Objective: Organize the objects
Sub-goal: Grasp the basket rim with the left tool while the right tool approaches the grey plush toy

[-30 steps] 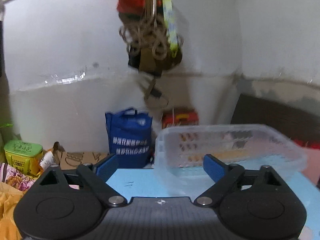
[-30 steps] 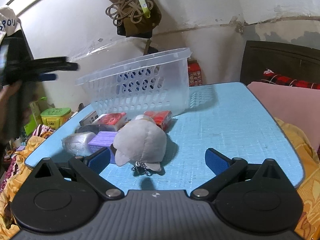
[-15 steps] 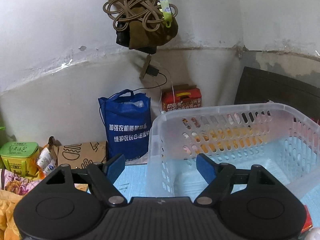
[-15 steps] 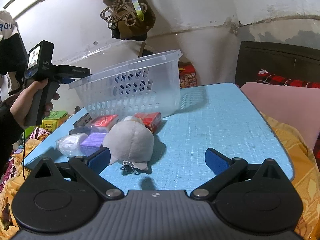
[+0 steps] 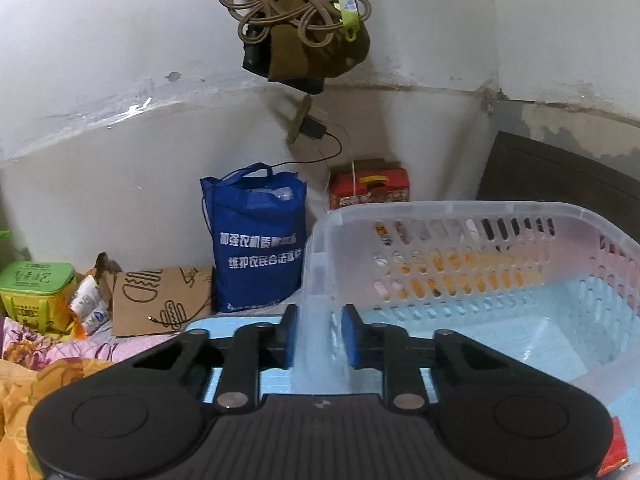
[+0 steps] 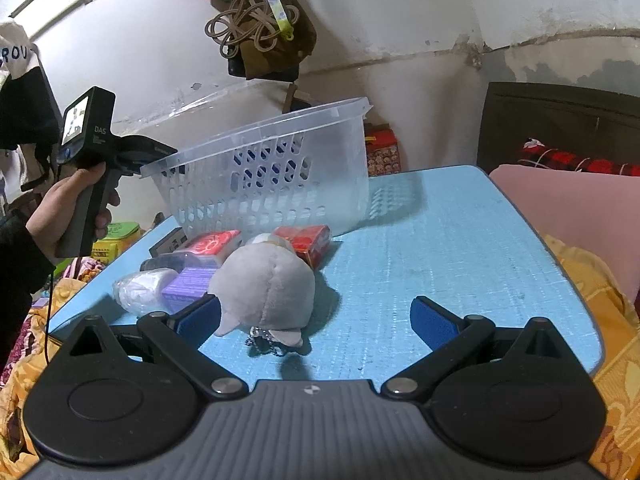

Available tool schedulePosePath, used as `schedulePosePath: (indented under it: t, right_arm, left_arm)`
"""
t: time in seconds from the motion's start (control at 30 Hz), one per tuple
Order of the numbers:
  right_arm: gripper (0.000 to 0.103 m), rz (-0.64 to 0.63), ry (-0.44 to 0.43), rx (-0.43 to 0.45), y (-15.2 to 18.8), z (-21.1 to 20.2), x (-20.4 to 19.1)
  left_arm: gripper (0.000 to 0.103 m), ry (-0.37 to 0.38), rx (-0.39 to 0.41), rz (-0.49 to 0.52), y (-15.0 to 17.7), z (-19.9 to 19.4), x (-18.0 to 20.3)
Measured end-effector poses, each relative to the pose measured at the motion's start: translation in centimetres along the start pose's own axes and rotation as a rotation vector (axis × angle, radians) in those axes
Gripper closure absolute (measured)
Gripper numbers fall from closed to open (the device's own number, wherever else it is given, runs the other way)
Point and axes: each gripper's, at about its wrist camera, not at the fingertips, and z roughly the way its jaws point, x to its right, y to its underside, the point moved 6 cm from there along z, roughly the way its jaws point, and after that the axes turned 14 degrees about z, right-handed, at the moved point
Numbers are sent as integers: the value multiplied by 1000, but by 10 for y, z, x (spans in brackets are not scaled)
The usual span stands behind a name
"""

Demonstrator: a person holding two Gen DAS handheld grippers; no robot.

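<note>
Right gripper (image 6: pixel 316 320): nearest of all, low over the front edge of the table, jaws spread wide with nothing between the pads; the plush toy lies just ahead of its left finger, not gripped.
Table (image 6: pixel 448 248): light blue top; it carries the basket and everything named below up to the basket.
Plush toy (image 6: pixel 266 284): grey, on the table in front of the basket, a small dark chain at its near end.
Purple box (image 6: pixel 188 286): on the table just left of the plush toy, touching a clear wrapped bundle (image 6: pixel 140 290) further left.
Red packs: one (image 6: pixel 306 240) between the plush toy and the basket; a second, red and white (image 6: pixel 212 244), to its left, also in front of the basket.
Basket (image 6: pixel 272 168): clear plastic with slotted walls, at the far left part of the table, tipped so its left end sits lower.
Left gripper (image 5: pixel 319 338): at the basket's left end, jaws clamped tight on the basket's corner wall, one blue pad outside and one inside; a hand (image 6: pixel 70 210) holds its handle.
Blue bag (image 5: pixel 258 240): on the floor beyond the basket, against the wall.
Red box (image 5: pixel 370 186): beside the blue bag, behind the basket.
Green tin (image 5: pixel 36 292): far left of the basket, past a brown paper bag (image 5: pixel 160 300).
Coiled rope (image 5: pixel 288 4): hung on the wall high above the basket.
</note>
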Motion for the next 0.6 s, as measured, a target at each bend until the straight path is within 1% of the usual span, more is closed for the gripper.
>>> schedulePosePath:
  t: [0.1,0.17,0.2,0.37,0.6]
  right_arm:
    - [3,8,-16,-5,1,4,-2]
    - [9,3,-20,-7,0,7,-5]
    - [10,6,-21,-6,0,8,-6]
    - [10,-8,-54,-26,0,23,-19]
    - [10,19,-117,-105,3,39,-20]
  left_arm:
    - [77,4,-2,6,0,0,0]
    - [77,2,-3,6,0,1,0]
    - [77,4,-3,5,0,2,0]
    - [76,14,-13,-1,0,5,-1]
    - [75,20,-15,-4,1,6,-1]
